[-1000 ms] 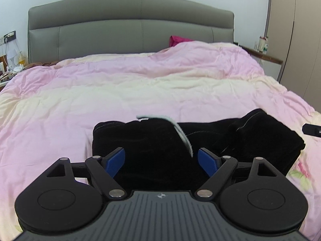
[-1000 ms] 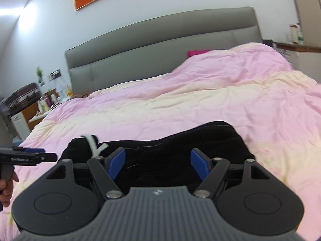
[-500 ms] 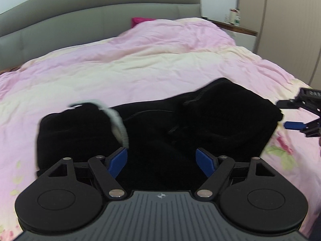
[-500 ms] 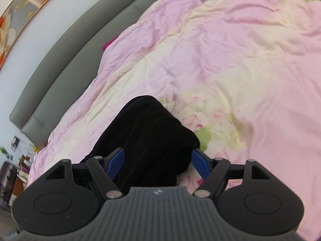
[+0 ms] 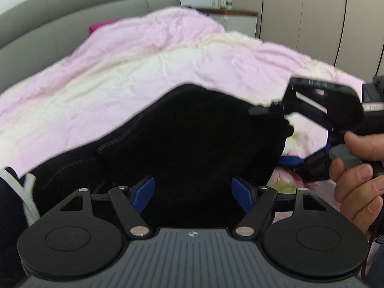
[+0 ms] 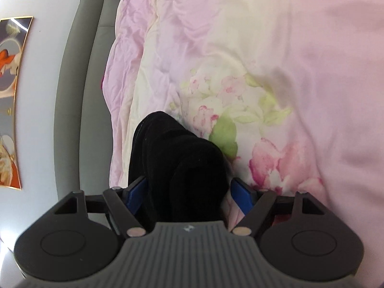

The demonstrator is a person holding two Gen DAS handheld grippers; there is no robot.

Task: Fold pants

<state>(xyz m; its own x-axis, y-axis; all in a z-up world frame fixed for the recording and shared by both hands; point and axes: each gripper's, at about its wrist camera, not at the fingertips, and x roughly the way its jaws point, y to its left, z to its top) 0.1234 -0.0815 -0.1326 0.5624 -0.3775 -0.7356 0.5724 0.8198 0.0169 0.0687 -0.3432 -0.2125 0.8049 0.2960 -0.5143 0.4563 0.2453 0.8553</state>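
Pants (image 5: 192,144), black and bunched into a folded heap, are lying on the pink and cream duvet (image 5: 134,72) of a bed, and the two views are giving quite different accounts of them. From the left wrist the heap is showing broadside, its long axis running across the picture from a white drawstring (image 5: 26,192) at the low left edge up to a rounded end at the right, with a stitched seam slanting along the top. That view alone is also taking in the grey headboard (image 5: 72,12), the wardrobe doors (image 5: 312,24), and the right gripper (image 5: 285,139) with a hand (image 5: 357,175) wrapped round its handle, sitting at the right end of the pants. From the right wrist, rolled well onto its side, the same heap is being seen end-on: a narrow dark stack reaching away toward the headboard (image 6: 79,96), beside a printed flower (image 6: 268,163) on the duvet (image 6: 264,48) and a framed picture (image 6: 12,96) on the wall. The left gripper (image 5: 193,194) is standing wide with its jaws just having been closing in a little; black cloth is lying behind the gap, nothing gripped. The right gripper (image 6: 189,194) is also standing wide, the pants' end between its blue pads (image 6: 242,195), with the right pad clear of the cloth.
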